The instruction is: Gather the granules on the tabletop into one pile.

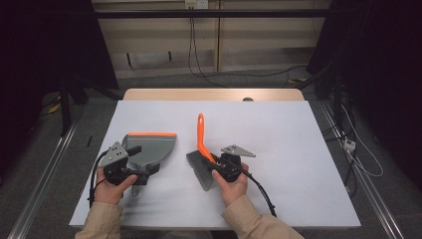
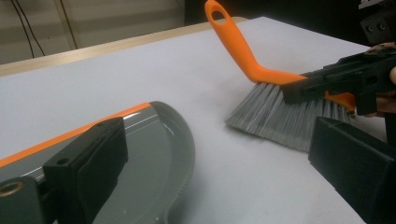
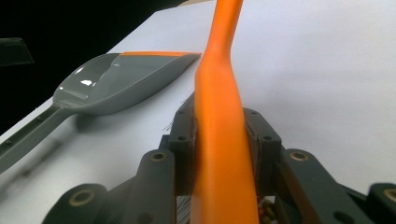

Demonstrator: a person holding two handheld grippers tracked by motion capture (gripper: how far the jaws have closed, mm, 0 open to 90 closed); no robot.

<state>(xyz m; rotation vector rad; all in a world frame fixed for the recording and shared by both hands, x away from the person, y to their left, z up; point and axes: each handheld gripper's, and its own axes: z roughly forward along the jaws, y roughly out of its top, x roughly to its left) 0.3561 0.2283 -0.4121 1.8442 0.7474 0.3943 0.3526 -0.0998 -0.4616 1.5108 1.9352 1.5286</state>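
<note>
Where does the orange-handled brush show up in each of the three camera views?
High view: the brush lies centre, held by the right gripper.
Left gripper view: upper right, bristles on the table, handle rising up-left.
Right gripper view: centre, handle running up between the jaws.
Shared landmark: the grey dustpan with its orange edge.

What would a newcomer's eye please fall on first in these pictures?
Probably the bright orange brush, near the middle of the white table, clamped at its orange back by the right hand-held gripper. Left of it lies the grey dustpan with its orange lip.
</note>
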